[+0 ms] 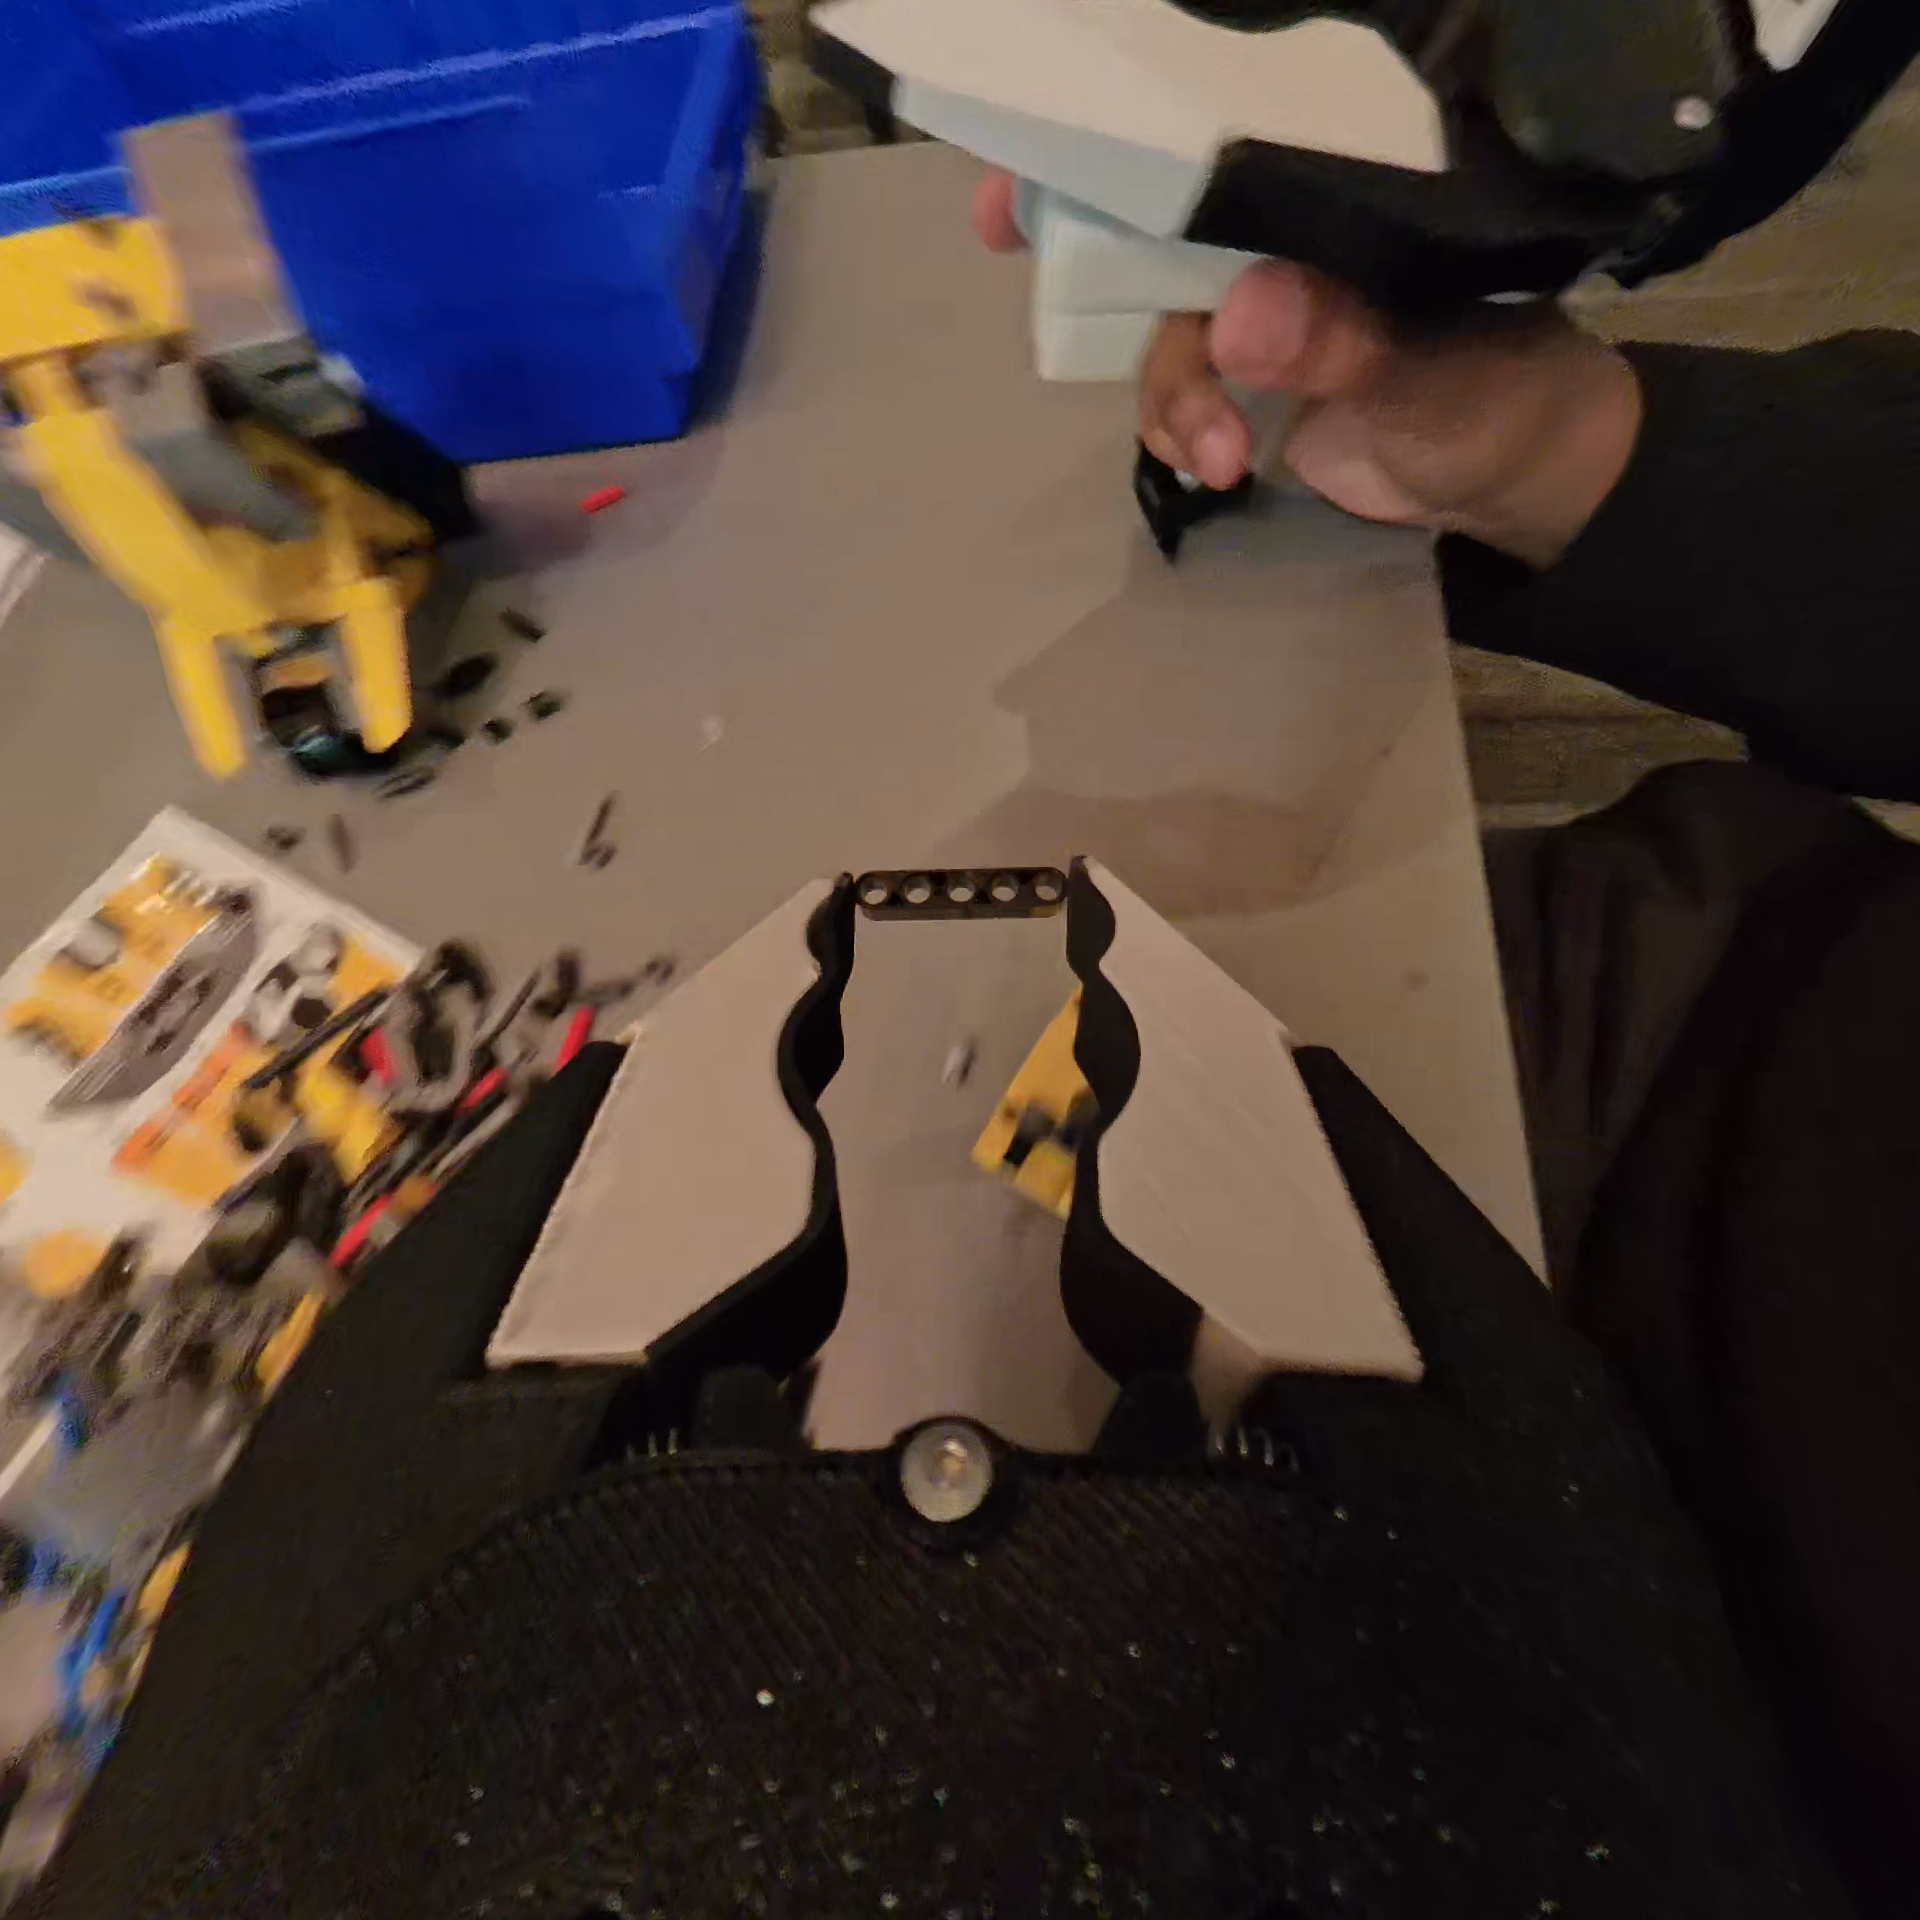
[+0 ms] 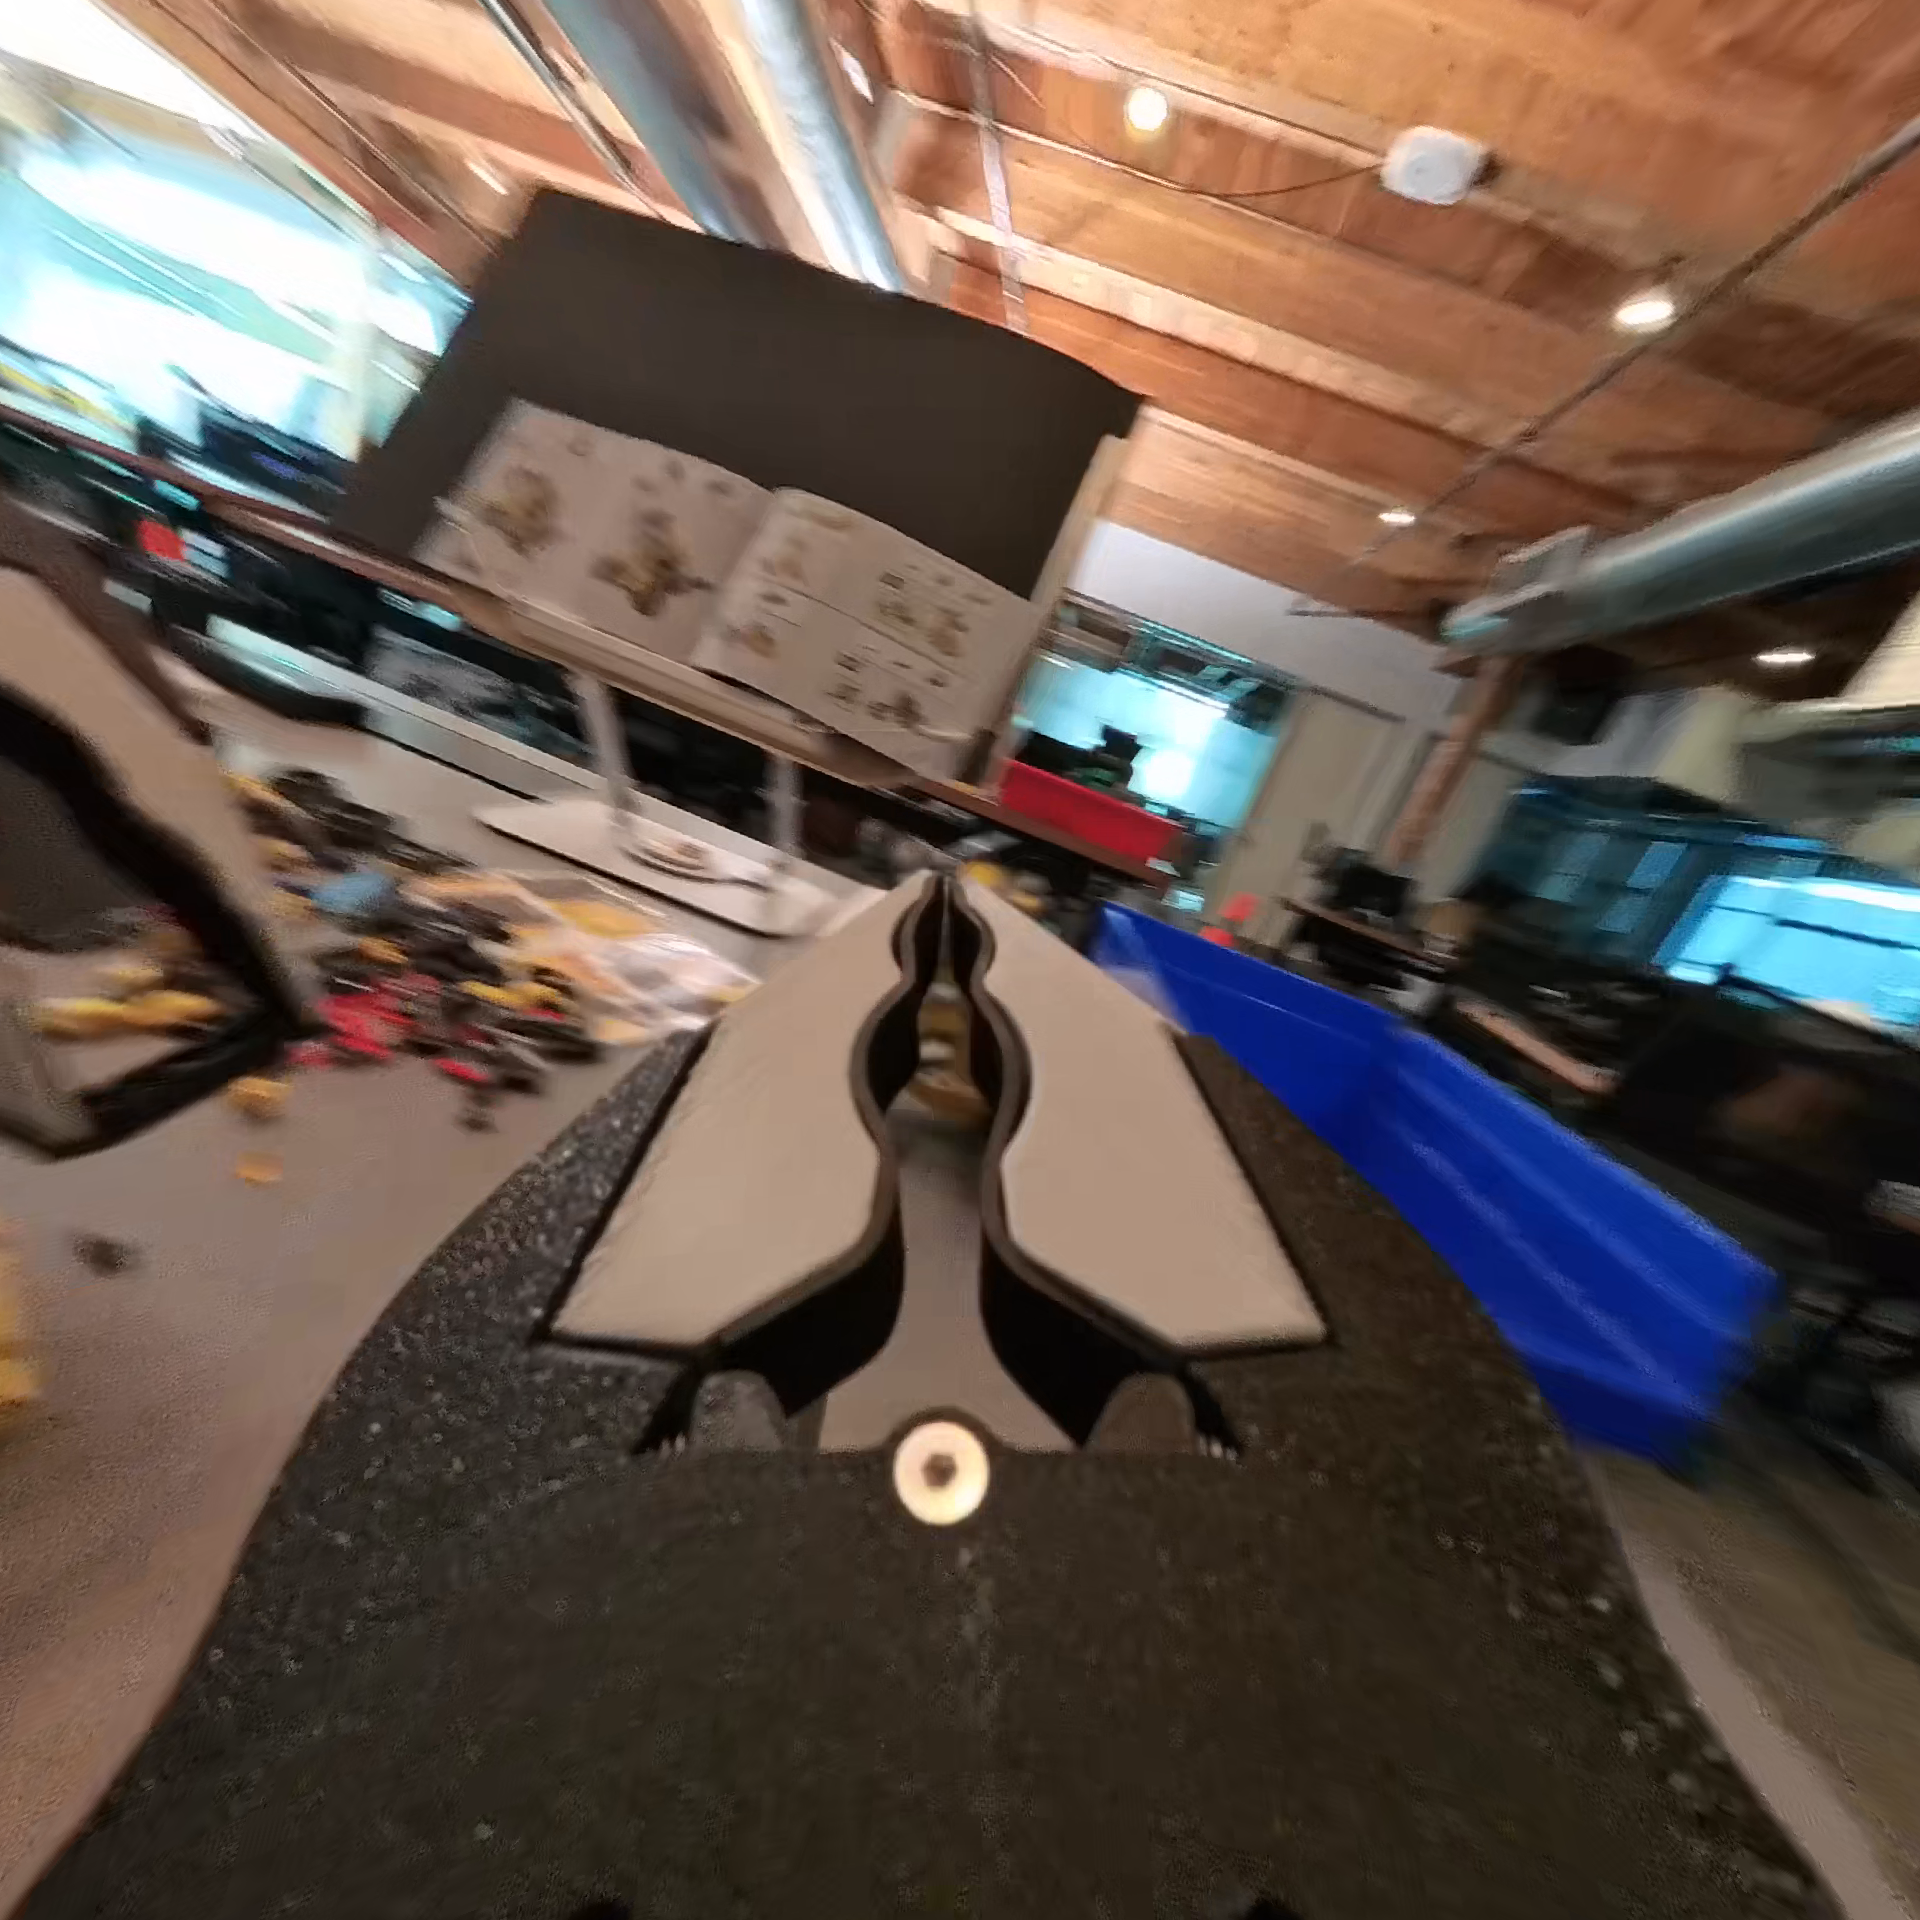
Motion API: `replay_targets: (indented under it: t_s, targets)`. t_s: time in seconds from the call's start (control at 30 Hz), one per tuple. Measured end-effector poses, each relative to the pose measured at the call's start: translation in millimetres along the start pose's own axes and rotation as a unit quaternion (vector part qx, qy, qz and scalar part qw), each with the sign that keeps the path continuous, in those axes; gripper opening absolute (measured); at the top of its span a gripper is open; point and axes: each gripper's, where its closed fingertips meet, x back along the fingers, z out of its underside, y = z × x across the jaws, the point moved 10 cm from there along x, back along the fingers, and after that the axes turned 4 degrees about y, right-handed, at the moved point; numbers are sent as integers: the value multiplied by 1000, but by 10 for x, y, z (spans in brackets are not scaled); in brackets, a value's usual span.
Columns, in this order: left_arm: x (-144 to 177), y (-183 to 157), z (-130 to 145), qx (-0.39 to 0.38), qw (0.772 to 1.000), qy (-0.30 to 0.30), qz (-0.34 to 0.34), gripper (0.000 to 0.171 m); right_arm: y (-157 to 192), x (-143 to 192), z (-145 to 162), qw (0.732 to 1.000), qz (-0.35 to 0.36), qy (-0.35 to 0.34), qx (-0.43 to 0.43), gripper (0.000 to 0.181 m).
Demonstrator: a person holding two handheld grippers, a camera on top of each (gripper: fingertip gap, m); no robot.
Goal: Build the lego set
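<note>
The left gripper [image 1: 961,891] holds a short black plastic beam with five round holes [image 1: 961,894] right at the tips of its fingers [image 1: 831,935]. The beam lies crosswise, its long side going from one finger to the other, a little above the middle of the left wrist view. It sits up in the air, above the grey desk [image 1: 883,582]. The fingers stand apart by just the length of the beam and press on its two ends.

A small yellow and black brick piece [image 1: 1029,1122] lies on the desk under the fingers, close to the right one. A big yellow and grey toy model [image 1: 208,499] stands at the left of the frame, well apart from the beam, in front of a blue plastic bin [image 1: 499,208]. A pile of small black, red and yellow parts [image 1: 395,1091] lies at the lower left on a printed paper sheet [image 1: 114,997].

The right gripper [image 2: 943,883] has its fingers squeezed together with nothing seen between them. It points up and away, toward an open picture booklet on a stand [image 2: 727,582]. In the left wrist view a hand [image 1: 1382,416] holds this gripper at the upper right, well apart from the beam, so the left gripper is the nearer one
</note>
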Motion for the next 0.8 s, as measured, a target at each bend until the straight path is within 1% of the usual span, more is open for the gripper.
replay_targets:
  t_s: [0.03, 0.1, 0.17, 0.27, 0.37, 0.43, 0.53, 0.6, 0.7, 0.8]
  targets:
    - [-126, -45, -88, -5, 1000, 7, 19, 40, -144, 56, 36, 999, 30, 13, 21, 0]
    - [-381, -136, -222, -12, 998, 32, 48, 40, -427, 182, 129, 997, 63, 42, 10, 0]
    - [-626, -225, -305, -25, 996, 64, 59, 40, -662, 304, 231, 994, 77, 59, -53, 5]
    - [-915, -356, -365, -48, 990, 115, 72, 40, -872, 427, 276, 986, 69, 23, -152, 7]
    - [-1060, -463, -381, -64, 984, 145, 87, 41, -958, 449, 331, 978, 65, 21, -198, 9]
    - [-1071, -470, -405, -58, 984, 143, 95, 41, -959, 448, 333, 978, 63, 21, -199, 10]
    - [-1062, -457, -400, -51, 983, 153, 92, 59, -923, 446, 317, 981, 67, 14, -183, 10]
    - [-975, -452, -393, -49, 985, 144, 80, 65, -899, 448, 307, 983, 70, 10, -172, 10]
    - [-660, -409, -346, -25, 992, 109, 61, 65, -896, 454, 305, 983, 75, 8, -170, 9]
    - [-171, -248, -159, 22, 997, 78, 4, 62, -905, 460, 306, 982, 76, 5, -174, 9]
